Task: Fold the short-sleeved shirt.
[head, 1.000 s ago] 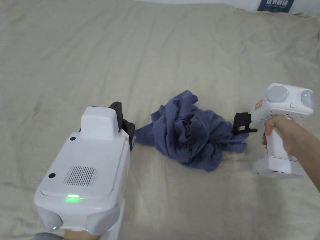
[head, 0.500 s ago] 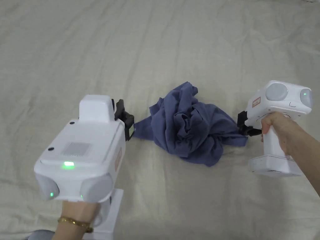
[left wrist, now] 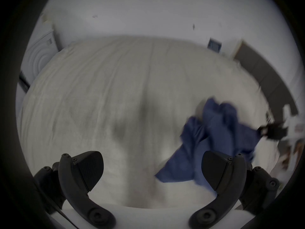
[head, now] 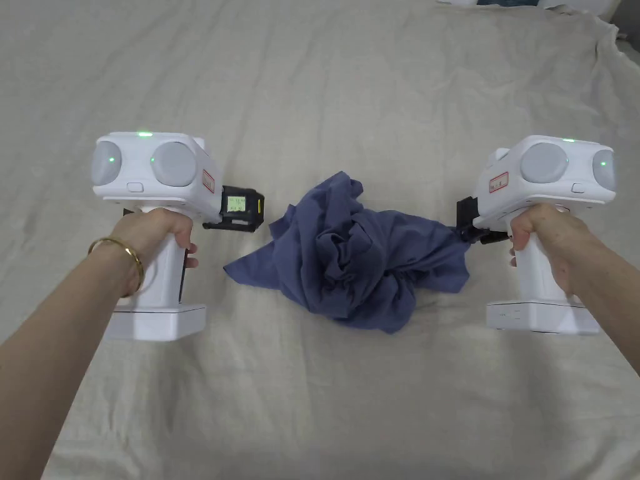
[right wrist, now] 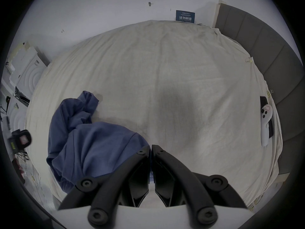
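One crumpled dark-blue cotton short-sleeved shirt mid-bed on a beige sheet, two white handheld tongs, left tongs gaping wide (beside the shirt), right tongs clamped on its edge, both hands level.

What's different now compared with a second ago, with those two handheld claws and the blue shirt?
The right gripper has closed its jaws on the edge of the blue shirt, where a second ago it only hovered beside it. The left gripper has turned upright, jaws wide open and holding nothing, beside the shirt's left flap. The shirt remains a crumpled heap on the beige sheet.
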Motion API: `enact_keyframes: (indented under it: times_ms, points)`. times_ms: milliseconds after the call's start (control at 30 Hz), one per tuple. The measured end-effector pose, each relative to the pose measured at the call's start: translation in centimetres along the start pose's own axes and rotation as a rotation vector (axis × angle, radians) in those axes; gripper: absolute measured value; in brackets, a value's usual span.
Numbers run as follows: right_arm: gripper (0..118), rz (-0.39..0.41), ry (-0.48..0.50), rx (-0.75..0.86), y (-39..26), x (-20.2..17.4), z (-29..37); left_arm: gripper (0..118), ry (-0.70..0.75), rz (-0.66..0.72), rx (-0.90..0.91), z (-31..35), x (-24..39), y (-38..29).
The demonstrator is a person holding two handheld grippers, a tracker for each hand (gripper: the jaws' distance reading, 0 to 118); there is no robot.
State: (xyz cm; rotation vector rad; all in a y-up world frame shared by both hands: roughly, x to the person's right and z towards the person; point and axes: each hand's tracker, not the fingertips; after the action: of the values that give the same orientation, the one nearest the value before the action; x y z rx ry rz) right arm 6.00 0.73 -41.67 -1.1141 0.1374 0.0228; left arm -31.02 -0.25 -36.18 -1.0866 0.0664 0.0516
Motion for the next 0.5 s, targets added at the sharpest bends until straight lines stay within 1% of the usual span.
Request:
enact_keyframes:
  times_ms: [67, 100, 133, 233, 300, 400, 433, 500]
  points:
    - [2, 0.011, -0.012, 0.002, -0.1, 0.1, 0.0, 118, 0.071, -0.07, -0.067, -1.7, 1.0, -0.1]
    - [2, 0.008, -0.014, 0.003, -0.2, 0.1, -0.1, 114, 0.082, -0.093, -0.095, -2.3, 1.4, -0.3]
    - [2, 0.007, -0.014, 0.004, -0.3, 0.2, -0.2, 110, 0.075, -0.09, -0.103, -2.6, 1.7, -0.8]
    - [2, 0.011, -0.017, -0.006, -0.5, 0.2, -0.6, 103, 0.025, -0.055, -0.132, -3.4, 2.5, -1.4]
    - [2, 0.009, -0.018, -0.011, -0.6, 0.3, -0.9, 96, 0.006, -0.059, -0.147, -3.5, 3.0, -1.9]
    - [2, 0.001, -0.017, -0.016, -0.8, 0.3, -1.1, 65, 0.001, -0.074, -0.184, -3.9, 3.8, -2.3]
    - [2, 0.001, -0.019, -0.018, -0.8, 0.3, -1.2, 52, -0.003, -0.078, -0.197, -4.0, 4.0, -2.5]
    - [2, -0.001, -0.018, -0.02, -0.9, 0.3, -1.3, 39, -0.016, -0.078, -0.192, -3.8, 4.4, -2.9]
